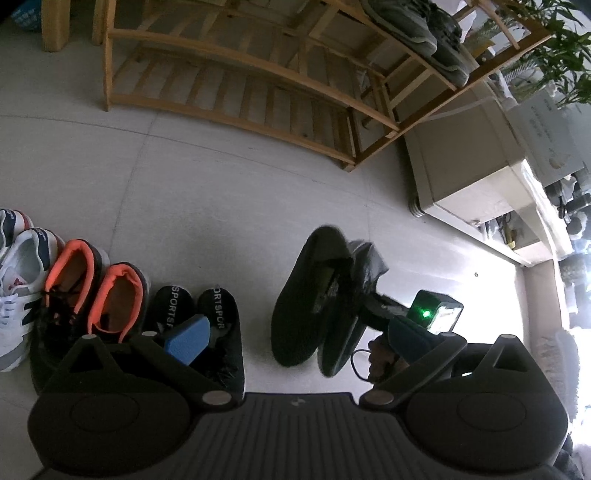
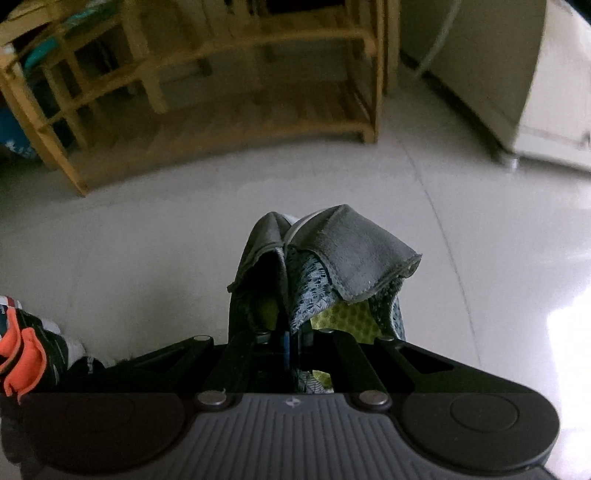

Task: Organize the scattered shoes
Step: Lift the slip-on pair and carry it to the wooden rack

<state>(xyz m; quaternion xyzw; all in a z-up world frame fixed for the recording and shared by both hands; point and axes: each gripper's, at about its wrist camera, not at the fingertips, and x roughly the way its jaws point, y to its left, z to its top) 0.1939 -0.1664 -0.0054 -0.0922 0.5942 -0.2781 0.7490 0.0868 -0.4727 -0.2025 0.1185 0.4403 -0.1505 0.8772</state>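
Observation:
My right gripper (image 2: 291, 339) is shut on the pinched-together heel collars of a pair of dark grey knit shoes (image 2: 332, 251), which hang off the pale floor. In the left wrist view the same pair (image 1: 310, 295) dangles from the right gripper (image 1: 364, 280), with a hand (image 1: 384, 354) behind it. My left gripper (image 1: 299, 332) is open, its blue pads (image 1: 186, 339) holding nothing, above black "SPORTS" slip-ons (image 1: 218, 317). Black-and-orange sneakers (image 1: 92, 295) and white sneakers (image 1: 18, 280) line up on the floor to the left. A wooden shoe rack (image 1: 240, 74) stands ahead.
Grey sneakers (image 1: 417, 33) sit on the rack's upper shelf at the right. A beige cabinet (image 1: 472, 162) and green plants (image 1: 554, 44) stand right of the rack. The rack (image 2: 221, 92) and the cabinet (image 2: 517, 74) show in the right wrist view, orange-lined sneakers (image 2: 22, 362) at its left edge.

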